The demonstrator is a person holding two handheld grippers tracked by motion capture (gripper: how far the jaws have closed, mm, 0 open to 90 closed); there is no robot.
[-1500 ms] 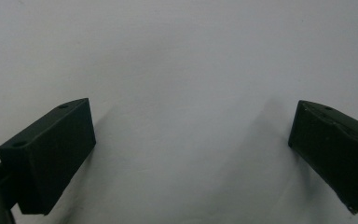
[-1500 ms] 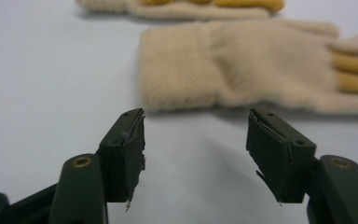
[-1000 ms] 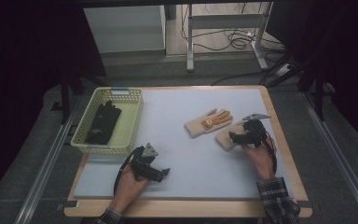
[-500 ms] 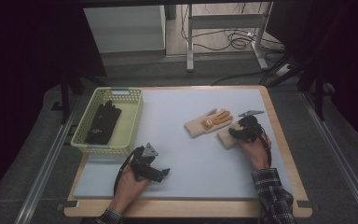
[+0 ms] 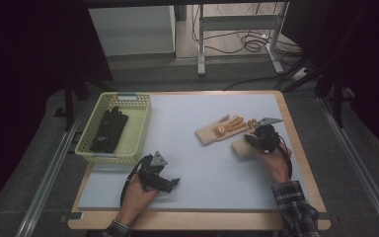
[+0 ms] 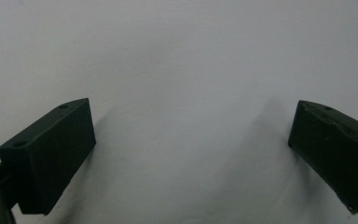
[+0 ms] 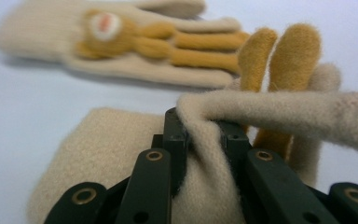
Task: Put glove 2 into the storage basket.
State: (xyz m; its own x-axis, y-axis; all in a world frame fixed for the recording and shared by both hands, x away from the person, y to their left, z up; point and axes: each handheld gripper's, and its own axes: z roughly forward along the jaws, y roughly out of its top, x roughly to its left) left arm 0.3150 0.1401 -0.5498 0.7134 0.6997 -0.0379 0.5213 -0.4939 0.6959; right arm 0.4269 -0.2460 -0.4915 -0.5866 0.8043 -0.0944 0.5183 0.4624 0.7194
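On the pale, smooth table mat (image 5: 217, 173), a slatted yellow-green basket (image 5: 139, 133) sits far left with bare mat to its right, while the right gripper (image 7: 204, 128), jaws just closed, pinches a fuzzy cream glove (image 7: 112, 144) near the right edge, and the left gripper (image 6: 191, 144) rests released.

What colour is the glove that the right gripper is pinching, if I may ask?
Cream glove with mustard-yellow fingers; clearest in the right gripper view.
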